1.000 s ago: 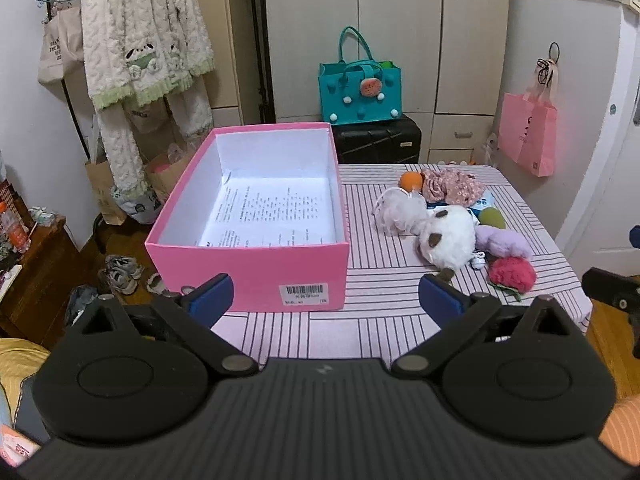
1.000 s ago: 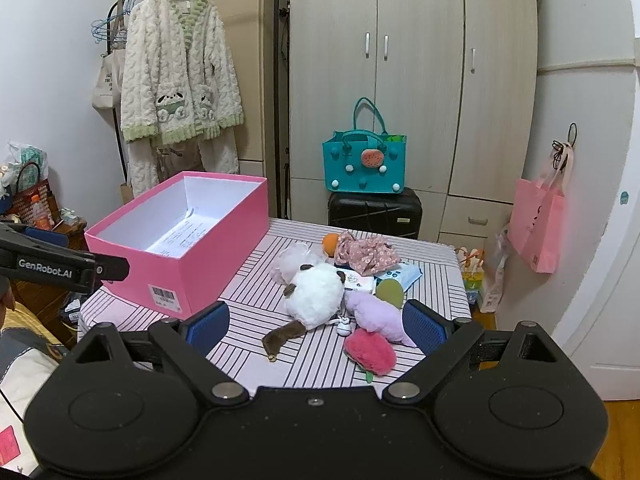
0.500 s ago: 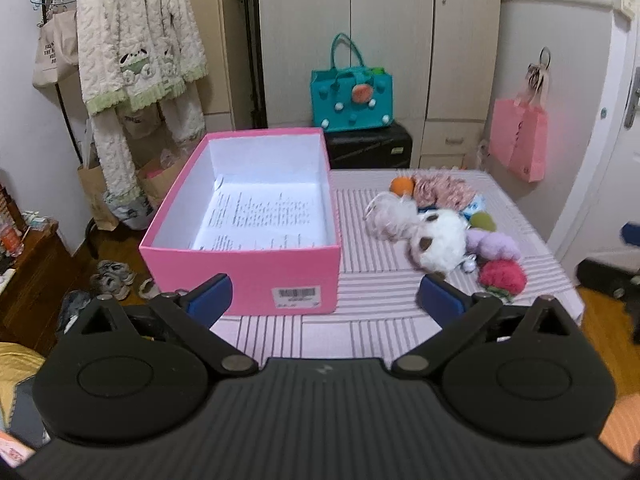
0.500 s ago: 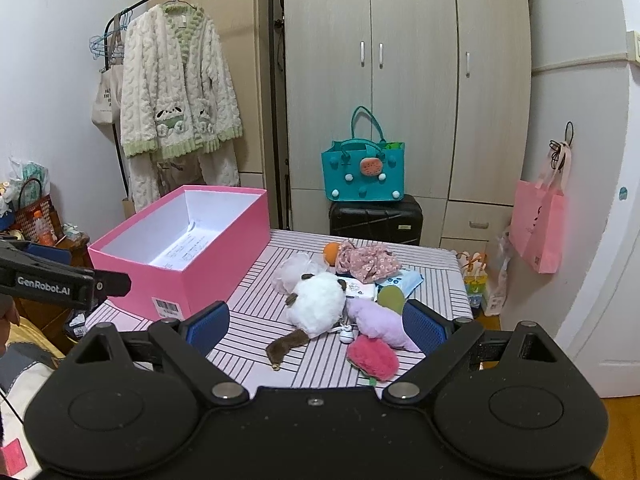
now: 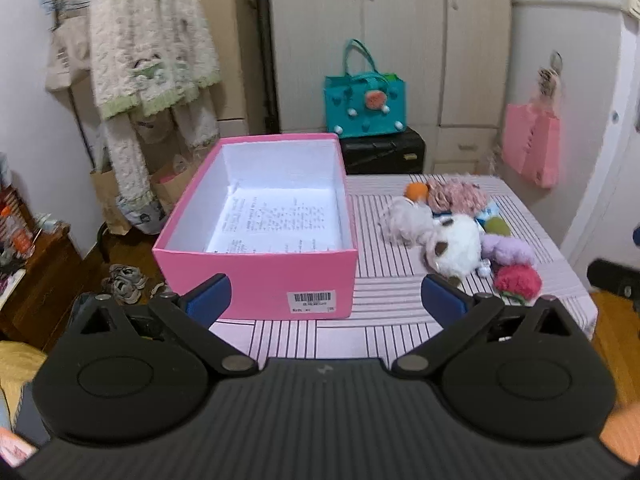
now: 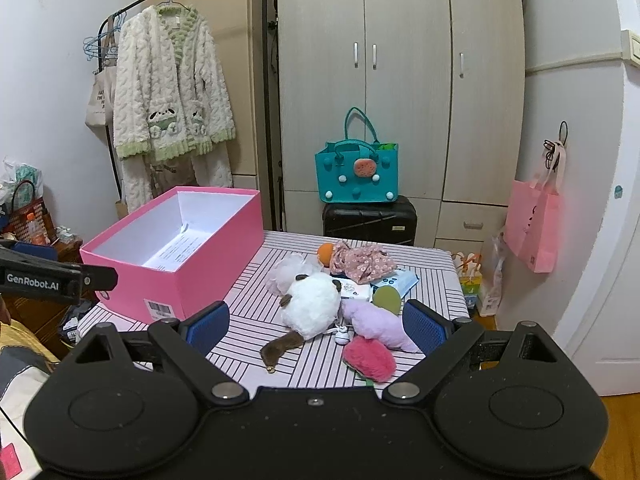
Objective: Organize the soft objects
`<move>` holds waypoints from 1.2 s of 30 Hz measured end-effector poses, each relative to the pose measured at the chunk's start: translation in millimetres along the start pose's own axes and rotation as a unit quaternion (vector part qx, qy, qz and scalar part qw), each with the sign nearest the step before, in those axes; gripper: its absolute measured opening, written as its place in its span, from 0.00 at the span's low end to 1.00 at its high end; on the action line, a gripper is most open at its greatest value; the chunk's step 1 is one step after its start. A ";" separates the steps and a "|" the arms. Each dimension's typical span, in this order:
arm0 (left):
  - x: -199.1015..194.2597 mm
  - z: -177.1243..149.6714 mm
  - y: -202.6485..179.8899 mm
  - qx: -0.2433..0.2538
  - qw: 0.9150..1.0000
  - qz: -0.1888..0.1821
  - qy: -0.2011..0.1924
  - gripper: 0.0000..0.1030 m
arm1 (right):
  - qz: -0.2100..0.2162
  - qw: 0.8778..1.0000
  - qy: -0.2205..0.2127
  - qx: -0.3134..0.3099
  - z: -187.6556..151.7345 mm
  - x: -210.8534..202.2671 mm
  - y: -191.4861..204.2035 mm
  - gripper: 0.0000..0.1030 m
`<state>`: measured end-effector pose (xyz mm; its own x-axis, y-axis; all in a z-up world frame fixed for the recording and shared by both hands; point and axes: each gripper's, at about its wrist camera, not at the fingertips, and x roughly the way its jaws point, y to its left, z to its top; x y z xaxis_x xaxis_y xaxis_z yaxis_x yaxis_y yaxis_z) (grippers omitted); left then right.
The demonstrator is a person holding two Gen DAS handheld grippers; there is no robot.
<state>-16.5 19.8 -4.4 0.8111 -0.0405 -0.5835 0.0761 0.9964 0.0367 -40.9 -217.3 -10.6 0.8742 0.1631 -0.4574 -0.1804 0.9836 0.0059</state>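
left gripper (image 5: 324, 298) back, pink box (image 5: 256, 272) lengthwise ahead

Open pink box (image 6: 188, 276) with printed sheet inside, at 9 o'clock on worktop, heap at 3 o'clock: white plush (image 6: 310, 304), lilac plush (image 6: 376, 324), magenta plush (image 6: 370, 358), orange ball (image 6: 325, 253), floral cloth (image 6: 362, 264)

Each gripper is built of matte black plastic. On the left gripper (image 5: 324, 300) a ribbed top, two round discs, silver pivot screws and blue fingertips (image 5: 210, 296) are seen. The right gripper (image 6: 316, 322) is smooth and dust-speckled, with blue textured pads (image 6: 420, 326). White "GenRobot.AI" lettering is printed on the left gripper's side.
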 end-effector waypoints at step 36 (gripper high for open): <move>106.1 7.3 -117.4 0.119 0.965 -0.227 0.053 0.96 | 0.021 0.999 0.039 -0.002 -63.1 73.7 -94.8 0.93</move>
<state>64.9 -101.9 -64.7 0.5998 -0.4489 -0.6624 0.5511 0.8319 -0.0648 12.1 -303.4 -101.1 0.8276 0.1978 -0.5254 -0.2189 0.9755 0.0225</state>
